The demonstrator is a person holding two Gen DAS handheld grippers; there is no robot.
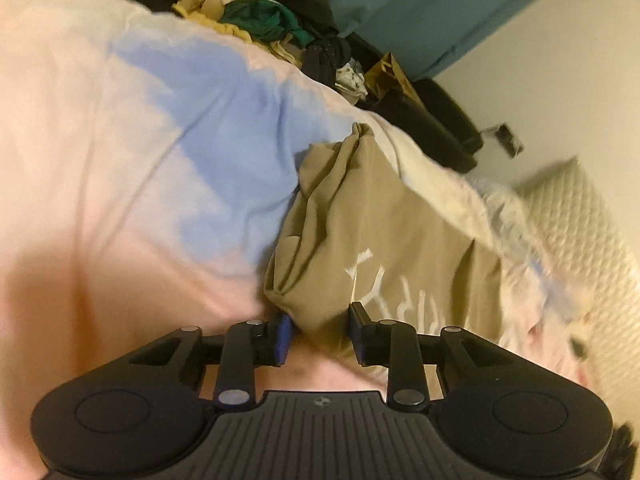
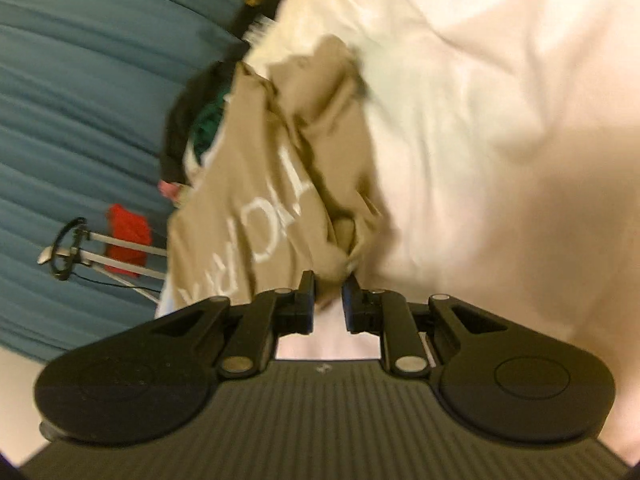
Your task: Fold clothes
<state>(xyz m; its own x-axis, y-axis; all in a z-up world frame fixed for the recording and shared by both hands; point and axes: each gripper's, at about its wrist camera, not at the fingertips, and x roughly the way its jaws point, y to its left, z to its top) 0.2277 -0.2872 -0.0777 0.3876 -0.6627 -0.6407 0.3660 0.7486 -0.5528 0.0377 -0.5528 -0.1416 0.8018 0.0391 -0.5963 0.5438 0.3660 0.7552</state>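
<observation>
Right gripper (image 2: 329, 280) fingers pinch a bunched fold of the tan cotton T-shirt with white lettering (image 2: 256, 184); left gripper (image 1: 322, 316) fingers, partly open, straddle its edge on the pink-and-blue bedspread (image 1: 140, 120).

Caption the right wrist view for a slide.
Right gripper pinches a bunched edge of the tan printed shirt over the pale bedspread.
</observation>
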